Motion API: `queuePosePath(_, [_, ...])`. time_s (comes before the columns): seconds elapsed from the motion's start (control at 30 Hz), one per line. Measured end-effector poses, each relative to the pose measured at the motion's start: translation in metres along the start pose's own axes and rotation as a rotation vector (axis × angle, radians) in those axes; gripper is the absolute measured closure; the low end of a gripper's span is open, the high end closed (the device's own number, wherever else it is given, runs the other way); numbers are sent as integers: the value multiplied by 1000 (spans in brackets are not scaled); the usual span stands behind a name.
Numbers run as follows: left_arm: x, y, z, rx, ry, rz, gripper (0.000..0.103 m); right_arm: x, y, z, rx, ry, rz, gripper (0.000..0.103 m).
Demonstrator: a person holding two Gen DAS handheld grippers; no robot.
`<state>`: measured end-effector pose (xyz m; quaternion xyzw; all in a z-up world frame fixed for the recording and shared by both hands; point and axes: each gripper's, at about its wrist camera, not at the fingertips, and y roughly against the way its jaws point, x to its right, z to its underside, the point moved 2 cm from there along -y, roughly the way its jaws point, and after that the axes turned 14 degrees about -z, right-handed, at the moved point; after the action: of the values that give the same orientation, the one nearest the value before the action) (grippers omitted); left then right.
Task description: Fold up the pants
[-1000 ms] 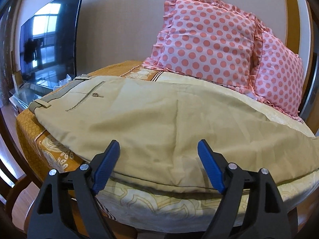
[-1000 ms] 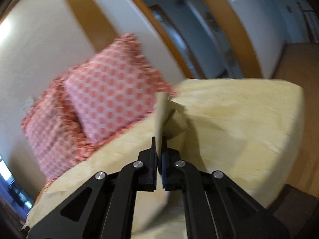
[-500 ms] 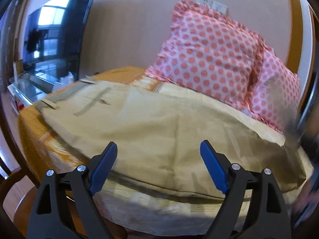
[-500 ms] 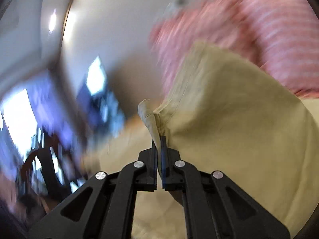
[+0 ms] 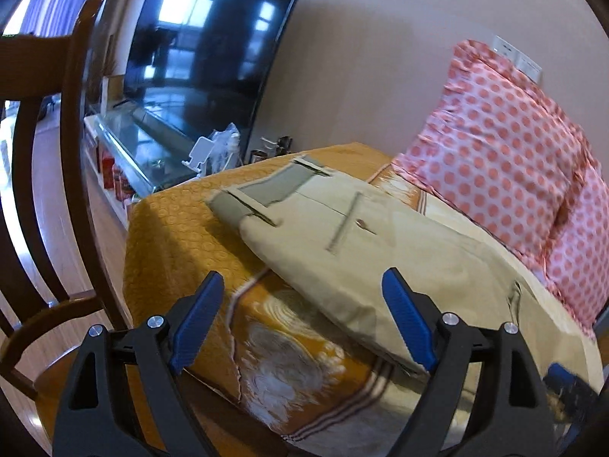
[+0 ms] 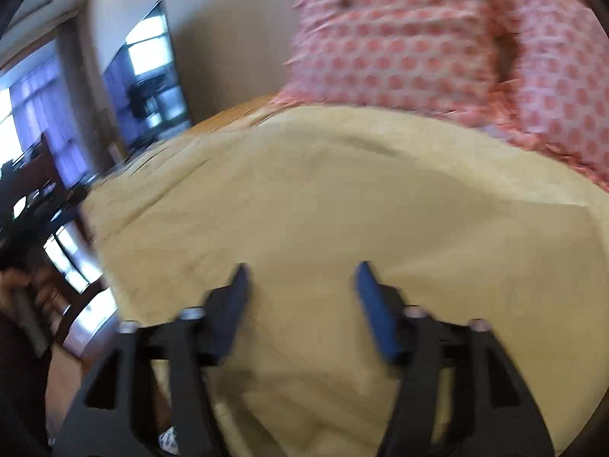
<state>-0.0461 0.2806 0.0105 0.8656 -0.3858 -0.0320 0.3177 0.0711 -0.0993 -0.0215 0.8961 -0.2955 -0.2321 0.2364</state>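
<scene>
both hand-held grippers open | right released pants | left empty, shifted left

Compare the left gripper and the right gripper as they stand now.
The left gripper points at the pants' near edge, with orange bedspread beneath; the right gripper is over plain tan fabric only. The left gripper's view is sharp; the right gripper's is motion-blurred. Both are open, holding nothing, with blue pads.
</scene>
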Motion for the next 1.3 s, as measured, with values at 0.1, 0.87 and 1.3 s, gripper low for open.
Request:
queuePosePath(0.1, [-1,-7,-5,-17,6,11,17,-8,-3,2,10,27,2,25])
queuePosePath(0.87, [5,-61,-23,-236,309,219,30,-5,-1,8,71,21,-51,18])
queuePosePath(1.3, [43,-30,-57,-87,138,121,98,7,40,28,176,-40,-152,18])
